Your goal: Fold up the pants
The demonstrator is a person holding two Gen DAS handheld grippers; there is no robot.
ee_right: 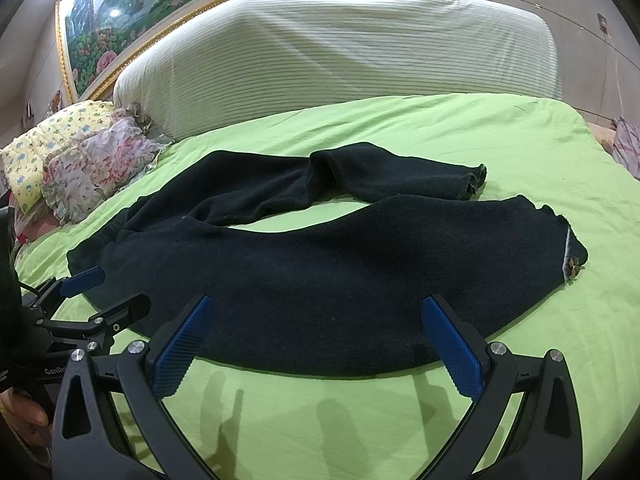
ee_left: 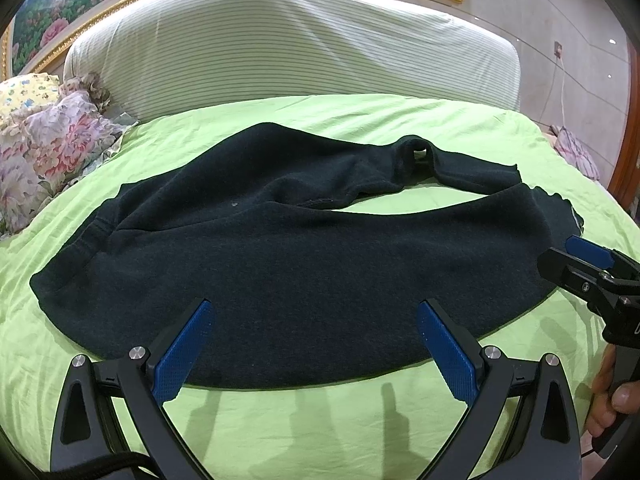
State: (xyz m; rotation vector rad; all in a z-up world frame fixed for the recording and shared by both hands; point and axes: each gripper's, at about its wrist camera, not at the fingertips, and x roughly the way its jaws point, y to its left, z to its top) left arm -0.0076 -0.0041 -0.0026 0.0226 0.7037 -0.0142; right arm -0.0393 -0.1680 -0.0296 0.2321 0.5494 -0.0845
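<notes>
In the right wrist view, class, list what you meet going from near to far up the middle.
Right gripper → dark knit pants → green bedsheet → white striped headboard cover → gold-framed floral painting.

- Left tool points forward and level, its blue-padded fingers spread wide, gripping nothing
- Right tool sits alongside, fingers equally wide apart and empty
- A hand wraps the right tool's handle
</notes>
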